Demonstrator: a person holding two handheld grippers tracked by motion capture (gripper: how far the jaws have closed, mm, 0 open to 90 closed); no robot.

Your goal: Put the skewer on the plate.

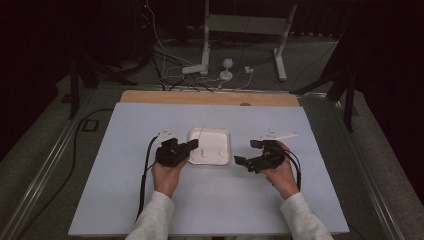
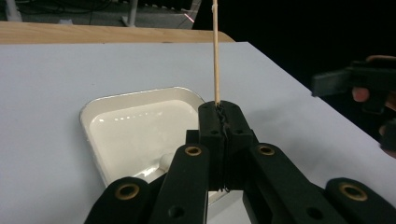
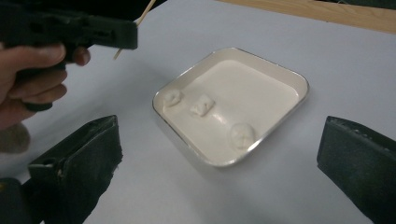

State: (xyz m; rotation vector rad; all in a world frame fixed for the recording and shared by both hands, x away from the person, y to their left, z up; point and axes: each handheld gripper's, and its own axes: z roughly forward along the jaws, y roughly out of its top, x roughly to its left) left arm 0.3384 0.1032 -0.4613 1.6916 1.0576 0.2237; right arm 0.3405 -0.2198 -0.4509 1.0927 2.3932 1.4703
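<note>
The left gripper (image 2: 219, 109) had its jaws pressed together on a thin wooden skewer (image 2: 215, 51), which rose nearly straight up out of the clamped tips, its long axis standing almost upright and its upper end running out of the top of the left gripper view. The right gripper (image 1: 243, 154) held nothing: in the right gripper view its two black jaws stood wide apart at the lower corners with bare table between them. Just beyond and slightly to the left of the left gripper's tips lay a shallow white tray (image 2: 88, 116) with a metal rim, and in the high view that gripper's tips reached the tray's left edge while the right gripper stayed just off its right side. On the tray's floor, along the edge nearest the person, sat three small white lumps (image 3: 201, 104) in a loose row, apart from each other. The left hand was therefore the nearer one, and to my eye the coming move hinged on tipping the skewer's point over and down toward a lump, since its shaft pointed away from the tray. All of it rested on a pale blue table cover (image 1: 215, 210).
</note>
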